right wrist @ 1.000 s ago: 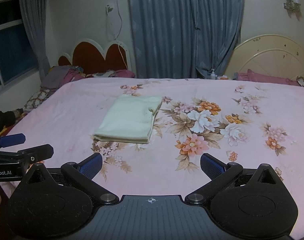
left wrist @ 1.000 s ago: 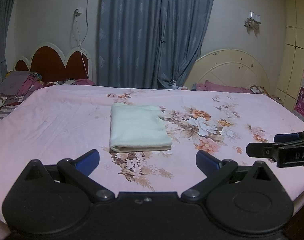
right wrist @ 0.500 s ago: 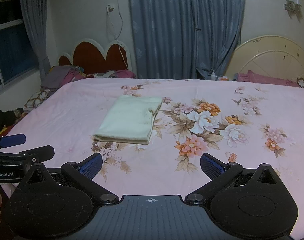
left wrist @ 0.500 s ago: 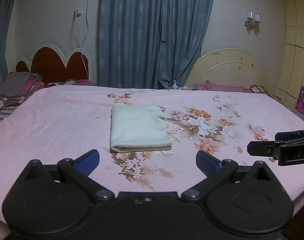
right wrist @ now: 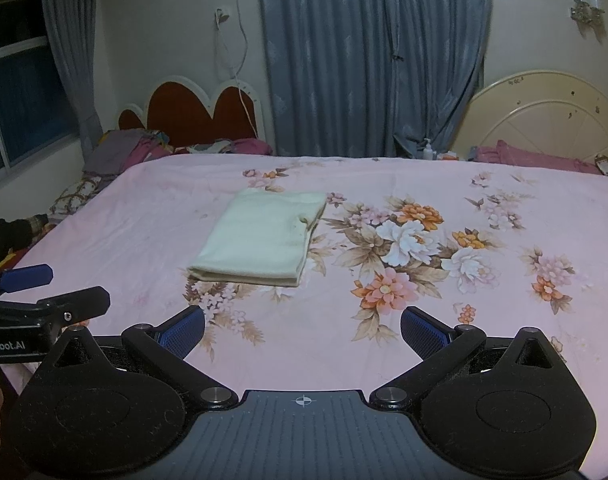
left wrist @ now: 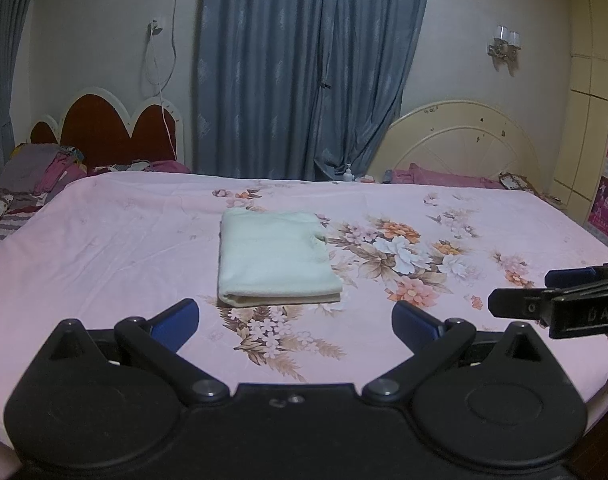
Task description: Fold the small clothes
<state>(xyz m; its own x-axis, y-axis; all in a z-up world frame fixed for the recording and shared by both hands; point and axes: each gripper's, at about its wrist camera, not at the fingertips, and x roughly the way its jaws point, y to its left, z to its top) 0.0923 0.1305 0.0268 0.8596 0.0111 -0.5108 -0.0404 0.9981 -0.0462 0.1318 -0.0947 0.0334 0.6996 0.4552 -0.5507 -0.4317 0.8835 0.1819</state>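
Observation:
A pale cream garment (left wrist: pixel 276 256) lies folded into a neat rectangle on the pink floral bedsheet (left wrist: pixel 104 248); it also shows in the right wrist view (right wrist: pixel 264 240). My left gripper (left wrist: pixel 296 318) is open and empty, held above the near edge of the bed, short of the garment. My right gripper (right wrist: pixel 302 330) is open and empty, to the right of the left one and also short of the garment. Each gripper shows side-on in the other's view: the right one (left wrist: pixel 559 304), the left one (right wrist: pixel 36 300).
A pile of clothes (left wrist: pixel 36 176) lies at the far left by a red headboard (left wrist: pixel 116 132). A cream headboard (left wrist: pixel 463 144) and pink pillows (left wrist: pixel 443 178) stand far right. Blue curtains (left wrist: pixel 304 68) hang behind. A wardrobe (left wrist: pixel 595 128) is at the right.
Almost nothing: both grippers stay open and hover in place, with only slight drift. The folded garment has not moved.

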